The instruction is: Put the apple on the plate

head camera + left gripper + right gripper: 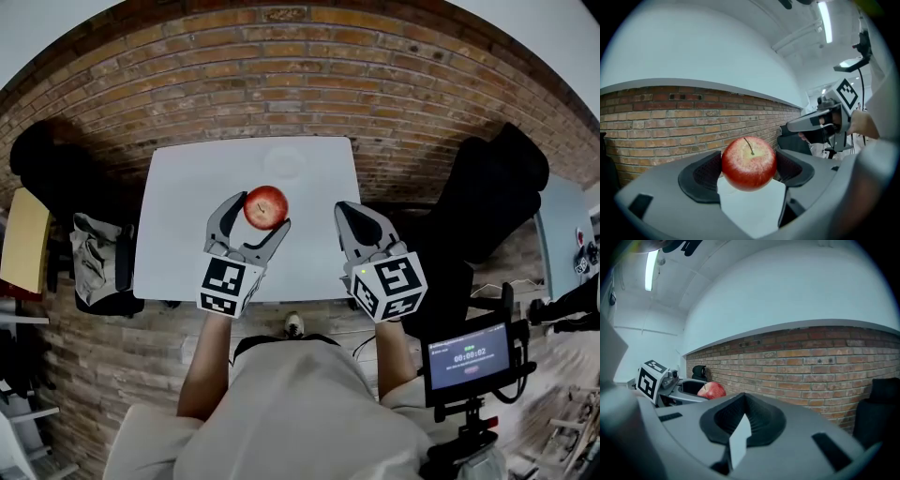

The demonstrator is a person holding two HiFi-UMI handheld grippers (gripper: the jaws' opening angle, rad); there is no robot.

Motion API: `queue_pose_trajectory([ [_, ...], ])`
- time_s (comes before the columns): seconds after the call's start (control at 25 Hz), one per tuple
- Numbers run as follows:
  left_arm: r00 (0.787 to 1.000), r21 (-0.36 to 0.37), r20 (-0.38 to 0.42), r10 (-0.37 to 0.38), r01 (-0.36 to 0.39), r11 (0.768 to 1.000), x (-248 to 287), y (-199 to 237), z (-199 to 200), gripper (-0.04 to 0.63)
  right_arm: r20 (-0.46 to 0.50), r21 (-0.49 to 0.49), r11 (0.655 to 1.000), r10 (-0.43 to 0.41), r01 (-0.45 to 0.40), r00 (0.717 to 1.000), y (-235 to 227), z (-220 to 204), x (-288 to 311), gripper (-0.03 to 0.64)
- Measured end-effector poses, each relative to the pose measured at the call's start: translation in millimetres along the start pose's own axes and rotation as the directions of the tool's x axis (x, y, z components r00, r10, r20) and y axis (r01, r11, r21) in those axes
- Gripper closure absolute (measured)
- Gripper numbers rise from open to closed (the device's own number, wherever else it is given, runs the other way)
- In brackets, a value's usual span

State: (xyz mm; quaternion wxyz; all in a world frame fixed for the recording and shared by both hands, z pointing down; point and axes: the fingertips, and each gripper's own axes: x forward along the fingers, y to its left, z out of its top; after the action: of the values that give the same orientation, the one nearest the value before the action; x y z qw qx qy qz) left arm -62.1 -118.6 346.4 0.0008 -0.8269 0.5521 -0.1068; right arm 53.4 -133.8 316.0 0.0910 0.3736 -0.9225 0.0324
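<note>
The apple (749, 161) is pinched between the jaws of the left gripper (258, 216) and held over the middle of the white table (178, 234). The right gripper (352, 214), at centre right, is pressed shut on nothing. Brick is seen all round the table, with white wall above it in the gripper views. The plate (284, 161), near the table's upper edge, is barely made out against the white top.
</note>
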Motion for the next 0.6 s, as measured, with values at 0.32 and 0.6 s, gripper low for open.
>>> queue_pose_trajectory([
  [0.32,1.000,-0.043,-0.022,0.001,-0.002,0.999,45,17,-8,0.222,-0.037,0.028,0.999,0.026,-0.025,0.999,-23,-14,32,0.614],
  [0.6,0.999,-0.069,-0.050,-0.016,0.013,0.998,73,26,-21,0.222,-0.082,0.059,0.998,0.010,-0.005,0.997,-40,-34,47,0.614],
])
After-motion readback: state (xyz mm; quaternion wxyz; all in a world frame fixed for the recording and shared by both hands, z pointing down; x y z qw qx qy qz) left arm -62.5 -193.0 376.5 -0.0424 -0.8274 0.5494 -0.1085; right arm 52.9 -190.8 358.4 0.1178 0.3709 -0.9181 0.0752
